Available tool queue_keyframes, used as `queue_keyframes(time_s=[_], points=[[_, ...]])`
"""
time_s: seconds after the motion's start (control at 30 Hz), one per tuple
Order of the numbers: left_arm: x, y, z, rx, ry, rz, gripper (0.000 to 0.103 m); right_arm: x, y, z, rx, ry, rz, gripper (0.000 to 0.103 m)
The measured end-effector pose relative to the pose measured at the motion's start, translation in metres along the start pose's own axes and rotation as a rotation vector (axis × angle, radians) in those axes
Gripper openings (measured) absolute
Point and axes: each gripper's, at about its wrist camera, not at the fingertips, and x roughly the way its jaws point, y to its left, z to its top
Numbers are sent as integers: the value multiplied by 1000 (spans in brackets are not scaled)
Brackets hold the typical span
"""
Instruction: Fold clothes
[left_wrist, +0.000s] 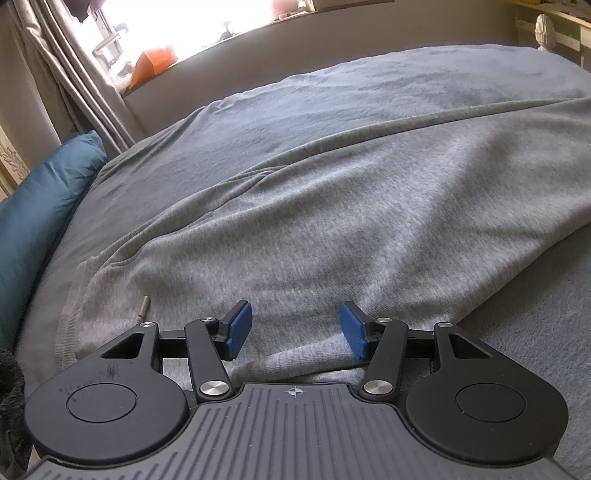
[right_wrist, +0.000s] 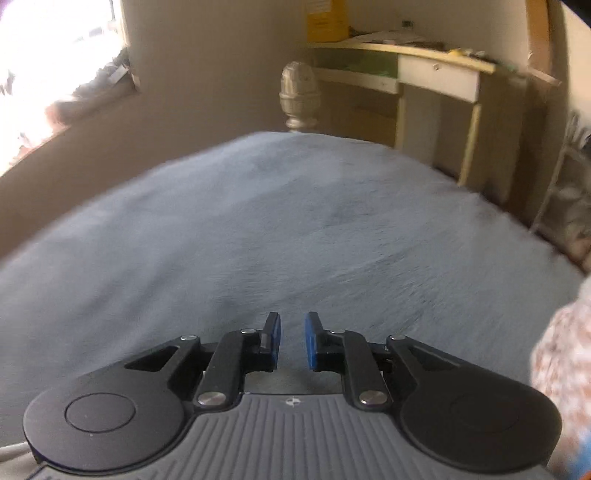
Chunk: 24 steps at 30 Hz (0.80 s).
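**Grey knit garment spread on the bed, both grippers empty**

A light grey knit garment (left_wrist: 314, 221) lies across the blue-grey bed cover (left_wrist: 424, 85), running from about 8 o'clock, where a ribbed hem (left_wrist: 72, 295) shows, up toward 2 o'clock in the left wrist view. A metal-tipped drawcord end (left_wrist: 143, 307) rests on it near 8 o'clock. Long ridges cross the cloth, so it is not lying flat; whether it has any fold in it cannot be told.

The left gripper (left_wrist: 295, 330) sits low over the garment's near edge with its blue pads (left_wrist: 238, 330) spread wide and nothing between them. The right gripper (right_wrist: 292, 341) hangs over bare bed cover (right_wrist: 258, 221), its jaws parted by a narrow gap and empty. That view is motion-blurred and shows no grey knit.

Risks, as I judge them:
- The cover's soft pile lies right under the knit, so a low pinch could catch both layers and drag the cover along.
- A one-sided grasp would skew the garment, since the right gripper is nowhere near it.
- The ridges could be pressed into any fold.
- The drawcord could snag a jaw.

A teal pillow (left_wrist: 40, 206) at 9 o'clock crowds that side.
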Motion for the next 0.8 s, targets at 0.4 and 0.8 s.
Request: queue_keyframes(time_s=[0.4, 0.8], points=[[1, 2, 1, -13, 5, -16, 53, -26, 11, -74, -422, 246, -279, 15], [-22, 2, 0, -44, -57, -44, 53, -97, -15, -105, -271, 231, -81, 17]])
